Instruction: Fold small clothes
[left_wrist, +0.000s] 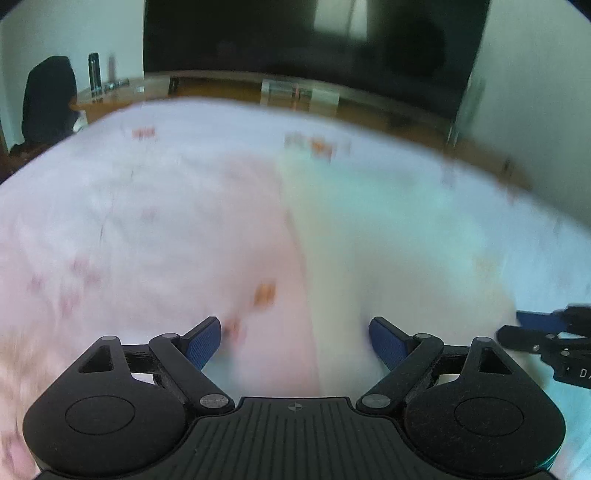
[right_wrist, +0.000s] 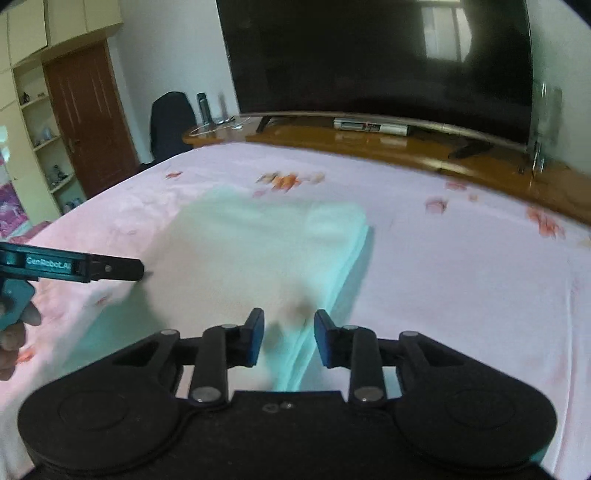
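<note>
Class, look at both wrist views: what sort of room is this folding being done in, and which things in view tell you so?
Most likely a bedroom at home. The work surface looks like a bed under a pink flowered sheet, a large television stands on a wooden bench at its foot, and a wooden door beside built-in shelves is on the left.

Two close wrist views angled down over the same bed (right_wrist: 461, 258), television (right_wrist: 369, 55) beyond

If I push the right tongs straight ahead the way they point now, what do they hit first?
Most likely the folded pale green cloth. The right tongs point down at its near right edge, jaws partly open and gripping nothing. Beyond it lies only the pink floral bedsheet. Depth is hard to judge.
</note>
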